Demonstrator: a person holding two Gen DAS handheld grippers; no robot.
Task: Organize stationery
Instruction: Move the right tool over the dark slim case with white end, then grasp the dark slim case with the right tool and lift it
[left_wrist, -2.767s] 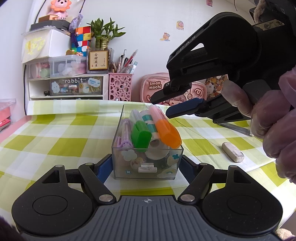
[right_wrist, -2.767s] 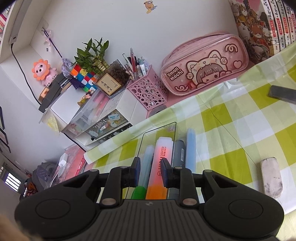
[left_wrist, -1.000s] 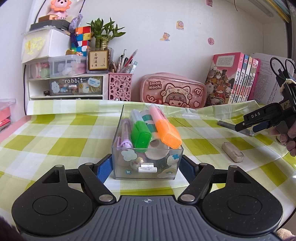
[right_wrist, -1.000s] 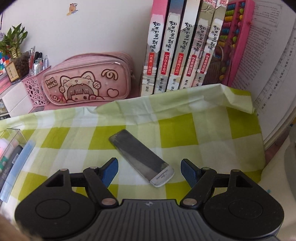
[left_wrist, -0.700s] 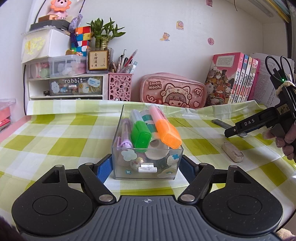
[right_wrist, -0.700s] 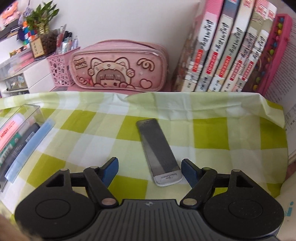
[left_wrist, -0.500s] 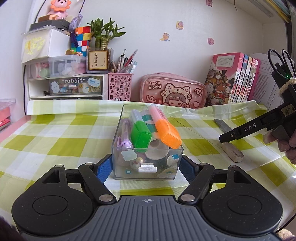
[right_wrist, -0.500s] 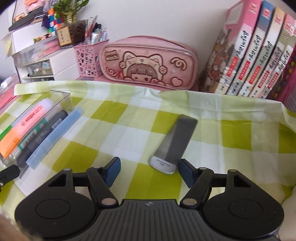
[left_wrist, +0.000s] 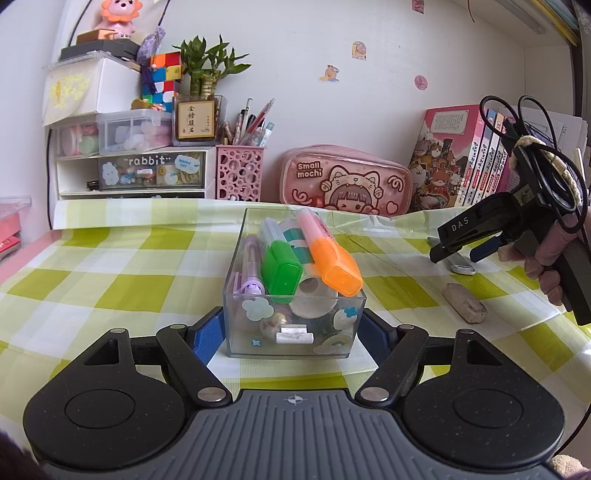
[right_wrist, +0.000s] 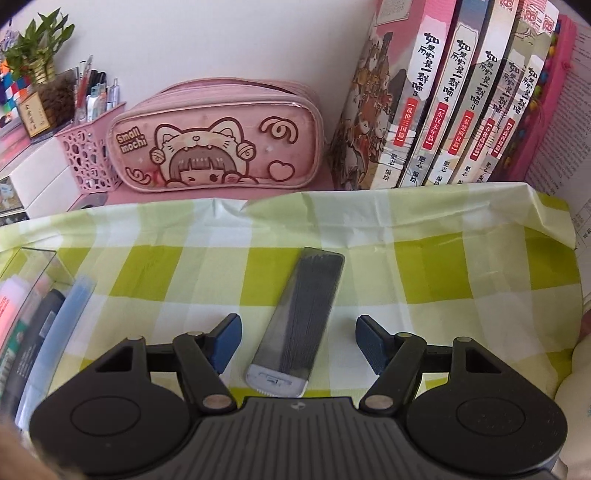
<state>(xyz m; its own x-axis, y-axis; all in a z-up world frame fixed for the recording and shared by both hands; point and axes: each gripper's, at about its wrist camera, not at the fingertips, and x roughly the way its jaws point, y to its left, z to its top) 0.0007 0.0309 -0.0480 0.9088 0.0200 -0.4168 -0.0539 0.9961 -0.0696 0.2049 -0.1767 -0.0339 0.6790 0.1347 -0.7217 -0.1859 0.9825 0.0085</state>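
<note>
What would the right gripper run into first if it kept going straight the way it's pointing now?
Most likely the flat grey lead case on the checked tablecloth. The right gripper angles down at it, closing, the case between its fingers but not yet touched. Depth is hard to judge.

left gripper (left_wrist: 294, 332) clamped shut, right gripper (right_wrist: 298, 341) angled down, jaws closing

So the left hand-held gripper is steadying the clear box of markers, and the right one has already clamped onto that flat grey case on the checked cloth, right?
Not quite. The left hand-held gripper does clamp the clear box, but the right hand-held gripper has not gripped the flat grey case. The right wrist view shows the case lying between its fingers with cloth visible on both sides; the jaws are closing, not yet touching.
</note>
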